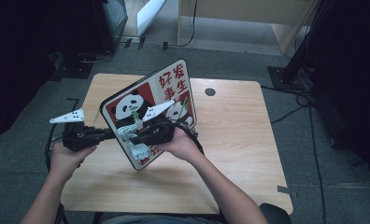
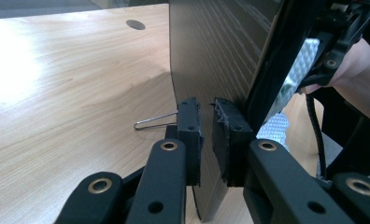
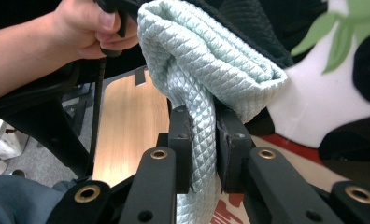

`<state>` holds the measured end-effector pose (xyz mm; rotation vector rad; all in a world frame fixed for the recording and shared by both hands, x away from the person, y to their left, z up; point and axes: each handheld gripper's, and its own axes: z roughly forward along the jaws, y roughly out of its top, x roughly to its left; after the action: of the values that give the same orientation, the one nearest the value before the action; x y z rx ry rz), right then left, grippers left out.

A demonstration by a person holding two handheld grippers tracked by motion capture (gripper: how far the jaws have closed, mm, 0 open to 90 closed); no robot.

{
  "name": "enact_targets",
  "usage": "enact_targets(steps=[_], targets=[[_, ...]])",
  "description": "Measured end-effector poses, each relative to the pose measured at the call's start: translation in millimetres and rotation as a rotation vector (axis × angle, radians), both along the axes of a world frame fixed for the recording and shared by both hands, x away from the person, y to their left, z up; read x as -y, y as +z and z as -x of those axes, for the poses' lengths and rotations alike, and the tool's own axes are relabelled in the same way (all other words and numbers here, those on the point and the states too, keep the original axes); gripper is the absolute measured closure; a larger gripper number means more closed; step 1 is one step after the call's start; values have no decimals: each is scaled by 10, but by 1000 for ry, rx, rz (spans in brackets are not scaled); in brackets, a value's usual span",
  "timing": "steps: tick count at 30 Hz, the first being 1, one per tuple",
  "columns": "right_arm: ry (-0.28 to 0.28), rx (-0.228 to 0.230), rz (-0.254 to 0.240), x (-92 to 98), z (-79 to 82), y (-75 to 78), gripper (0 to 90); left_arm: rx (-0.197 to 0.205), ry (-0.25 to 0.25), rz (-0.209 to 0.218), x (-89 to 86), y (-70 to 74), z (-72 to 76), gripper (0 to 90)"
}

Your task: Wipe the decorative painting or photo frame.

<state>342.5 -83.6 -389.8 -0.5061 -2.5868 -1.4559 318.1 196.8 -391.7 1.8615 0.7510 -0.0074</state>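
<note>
A: Grip first. Your left gripper point(image 1: 109, 134) has its jaws clamped on the edge of the panda board point(image 1: 148, 105), holding it tilted up on its lower edge over the table point(image 1: 239, 140). In the left gripper view the pads sit either side of the board's thin edge, touching it. Keep that clamp steady; the board rests on one edge and could pivot if you press unevenly.

B: And the other side?

A: Your right gripper point(image 1: 135, 138) is closed on the pale green cloth point(image 3: 197, 65); the quilted fabric is pinched between the jaws and bunches out above them, against the printed face near the board's lower part. Wipe with the bunched part, not the jaw tips, so hard plastic does not scrape the print. Push along the face, toward the clamp rather than away, so your left hand point(image 1: 66, 158) takes the load.

B: Anything around to mind?

A: A wire stand leg point(image 2: 155, 120) juts from the board's back onto the table, just beside your left jaws; do not snag it. The cable hole point(image 1: 210, 92) in the table lies well apart, behind the board. Your cables trail near your right hand point(image 1: 183, 144); keep them off the cloth. Floor cables and stands sit beyond the table's far edge, out of your way.
</note>
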Motion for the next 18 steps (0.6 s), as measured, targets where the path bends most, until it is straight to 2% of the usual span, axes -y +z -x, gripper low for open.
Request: enact_targets(steps=[14, 18], targets=[[9, -22, 25, 39, 59, -252, 786, 0, -1, 8, -10, 5, -1, 811], [8, -43, 31, 63, 68, -330, 787, 4, -2, 7, -6, 7, 1, 806]])
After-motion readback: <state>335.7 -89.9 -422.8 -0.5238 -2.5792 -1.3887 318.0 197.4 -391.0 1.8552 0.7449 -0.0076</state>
